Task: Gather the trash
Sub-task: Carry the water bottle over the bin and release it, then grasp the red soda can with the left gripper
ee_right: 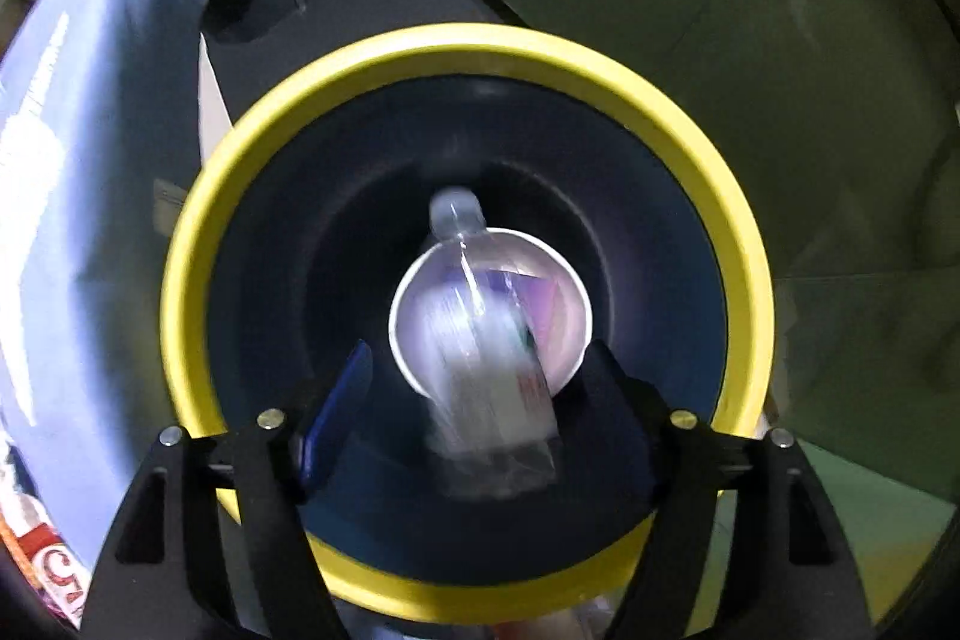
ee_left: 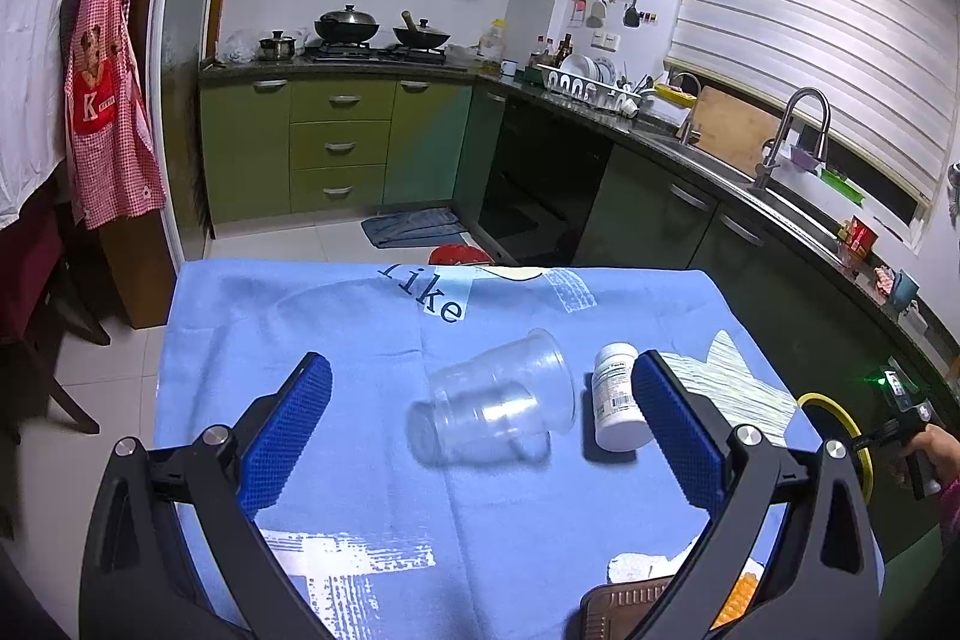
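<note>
A kitchen with green cabinets (ee_left: 342, 142) lies behind a table under a blue cloth (ee_left: 360, 460). Near the middle of the cloth, two clear plastic cups (ee_left: 498, 400), nested, lie on their sides. Just beside them toward the right edge lies a white pill bottle (ee_left: 618, 400). The left gripper (ee_left: 480, 430) hovers over the cloth, its blue-padded fingers (ee_left: 288, 436) spread wide and holding nothing. Off the table's right edge stands a bin with a yellow rim (ee_right: 252, 196) and a dark inside. The right gripper (ee_right: 474, 388) hangs above its mouth, jaws apart. A blurred clear plastic bottle (ee_right: 480, 358) sits between the fingers; whether they touch it I cannot tell. Below it a white paper cup (ee_right: 414, 328) lies in the bin.
</note>
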A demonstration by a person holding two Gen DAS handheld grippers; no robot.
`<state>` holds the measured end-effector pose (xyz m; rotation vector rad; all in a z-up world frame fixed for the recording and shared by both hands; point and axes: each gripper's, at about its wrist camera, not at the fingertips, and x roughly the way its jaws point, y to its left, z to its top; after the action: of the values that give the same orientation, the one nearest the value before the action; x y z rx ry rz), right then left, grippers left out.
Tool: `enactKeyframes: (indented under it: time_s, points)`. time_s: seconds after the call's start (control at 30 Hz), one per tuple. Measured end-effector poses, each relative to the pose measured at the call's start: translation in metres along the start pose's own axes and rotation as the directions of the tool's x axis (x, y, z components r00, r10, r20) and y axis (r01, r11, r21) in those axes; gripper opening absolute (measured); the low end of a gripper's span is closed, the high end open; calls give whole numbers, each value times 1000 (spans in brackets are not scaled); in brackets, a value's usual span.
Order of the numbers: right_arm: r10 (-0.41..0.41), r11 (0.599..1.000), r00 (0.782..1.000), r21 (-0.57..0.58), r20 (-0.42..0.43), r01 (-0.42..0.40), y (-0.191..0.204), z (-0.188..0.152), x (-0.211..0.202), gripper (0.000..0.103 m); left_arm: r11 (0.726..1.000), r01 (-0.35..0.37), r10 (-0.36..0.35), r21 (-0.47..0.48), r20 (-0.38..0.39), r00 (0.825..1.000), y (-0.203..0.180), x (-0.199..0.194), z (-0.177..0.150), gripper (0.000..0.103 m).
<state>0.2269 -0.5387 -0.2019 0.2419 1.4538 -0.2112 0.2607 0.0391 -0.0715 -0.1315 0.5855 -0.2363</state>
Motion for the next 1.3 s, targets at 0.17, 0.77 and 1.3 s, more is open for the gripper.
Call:
enactKeyframes:
  time_s: [0.17, 0.77, 1.3]
  points:
    - [85, 996, 991, -3, 100, -85, -9, -29, -34, 69, 1000, 19, -20, 13, 12, 1000, -6, -7, 1, 99]
    - [347, 937, 892, -71, 289, -342, 18, -146, -86, 69, 924, 235, -223, 303, -73, 972, -84, -91, 1, 99]
    - [441, 895, 852, -207, 284, -394, 59, -141, -99, 70, 944, 206, -142, 257, -246, 959, -74, -115, -113, 99]
